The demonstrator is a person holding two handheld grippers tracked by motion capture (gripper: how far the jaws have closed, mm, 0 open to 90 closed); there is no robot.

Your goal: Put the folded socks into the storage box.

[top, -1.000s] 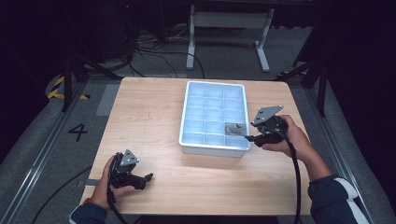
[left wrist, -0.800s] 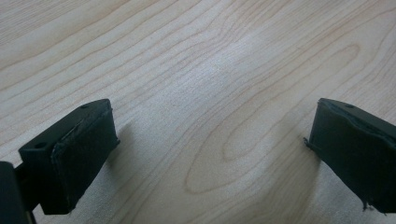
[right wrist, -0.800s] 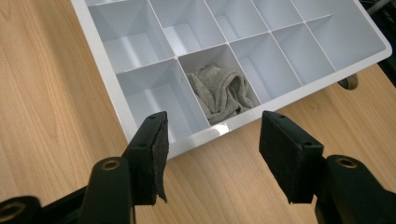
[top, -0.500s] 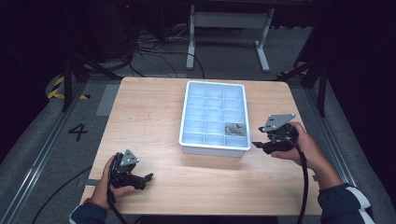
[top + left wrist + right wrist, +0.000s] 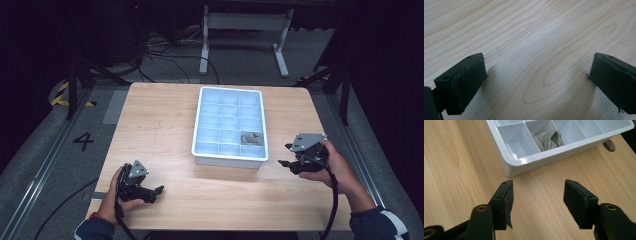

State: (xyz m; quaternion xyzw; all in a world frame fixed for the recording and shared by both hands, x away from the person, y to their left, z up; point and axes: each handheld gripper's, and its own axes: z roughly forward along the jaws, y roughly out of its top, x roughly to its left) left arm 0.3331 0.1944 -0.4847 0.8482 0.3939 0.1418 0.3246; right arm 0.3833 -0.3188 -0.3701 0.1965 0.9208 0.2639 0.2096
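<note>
Grey cloth (image 5: 251, 137), crumpled, lies in one compartment of the white divided tray (image 5: 200, 120): right-hand column, second row from the tray's near edge in the high view. In the right gripper view the cloth (image 5: 547, 138) fills its cell and sits below the rim; the cells beside it show bare white floors.

Tray stands on the light wooden counter (image 5: 160, 125), roughly central, long side running away from the person.

Right tongs (image 5: 286, 156): off the tray's near right corner, just beside it but apart, low over the counter, tips pointing toward the tray. Jaws stand parted about halfway, nothing between them; bare wood shows in the gap in the right gripper view (image 5: 537, 195).

Left tongs (image 5: 159, 191): near the counter's front left corner, well apart from the tray. Jaws spread wide, empty, bare wood grain between them in the left gripper view (image 5: 536, 82).
</note>
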